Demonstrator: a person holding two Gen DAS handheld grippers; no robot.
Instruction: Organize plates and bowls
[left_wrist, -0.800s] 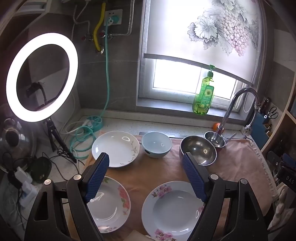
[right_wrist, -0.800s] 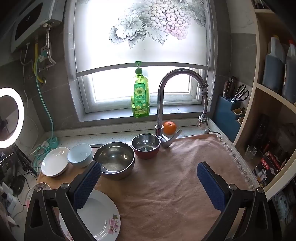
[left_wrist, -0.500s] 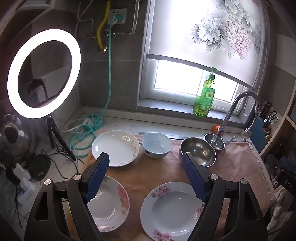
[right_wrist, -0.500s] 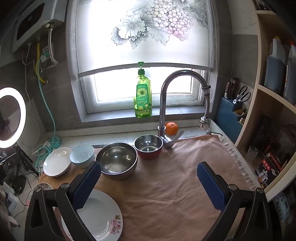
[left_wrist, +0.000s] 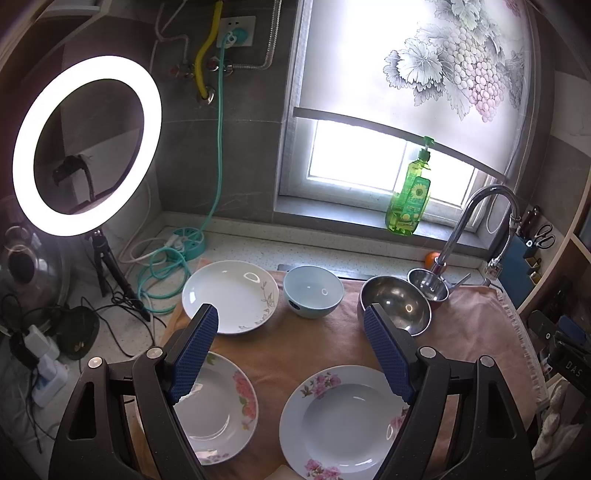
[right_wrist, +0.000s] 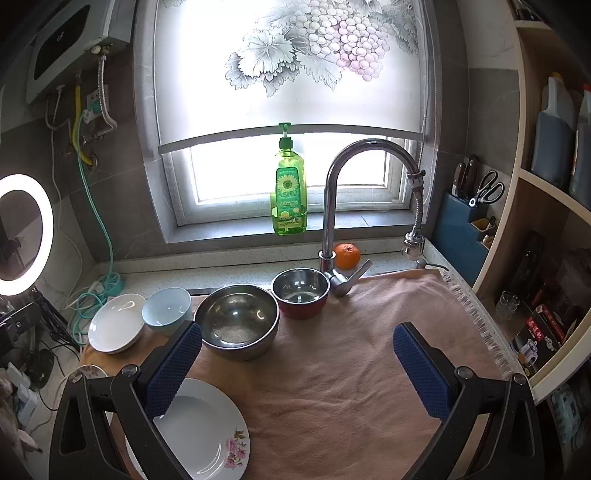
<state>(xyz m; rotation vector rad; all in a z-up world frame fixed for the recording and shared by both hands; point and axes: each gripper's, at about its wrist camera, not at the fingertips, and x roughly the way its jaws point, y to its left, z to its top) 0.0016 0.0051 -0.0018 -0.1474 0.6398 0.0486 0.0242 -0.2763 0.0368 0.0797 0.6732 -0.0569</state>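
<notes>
On a pink towel (left_wrist: 295, 350) lie a white leaf-pattern plate (left_wrist: 231, 295), a light blue bowl (left_wrist: 313, 291), a large steel bowl (left_wrist: 400, 308) and a small steel bowl with a red outside (right_wrist: 301, 291). Two pink-flower plates sit nearer me, one at the left (left_wrist: 218, 406) and one at the right (left_wrist: 343, 417). My left gripper (left_wrist: 291, 321) hovers open above the flower plates, holding nothing. My right gripper (right_wrist: 297, 339) hangs open over bare towel (right_wrist: 332, 369), just right of the large steel bowl (right_wrist: 236, 321); a flower plate (right_wrist: 199, 432) lies under its left finger.
A curved tap (right_wrist: 332, 206) stands behind the bowls, with an orange (right_wrist: 346, 255) and a green soap bottle (right_wrist: 290, 195) by the window sill. A ring light (left_wrist: 86, 146) on a tripod, cables and a teal hose crowd the left. Shelves and a knife block (right_wrist: 465, 221) line the right.
Both views have shifted slightly, so the dishes sit a little lower and closer to the fingers. Both grippers stay open; no dish has moved.
</notes>
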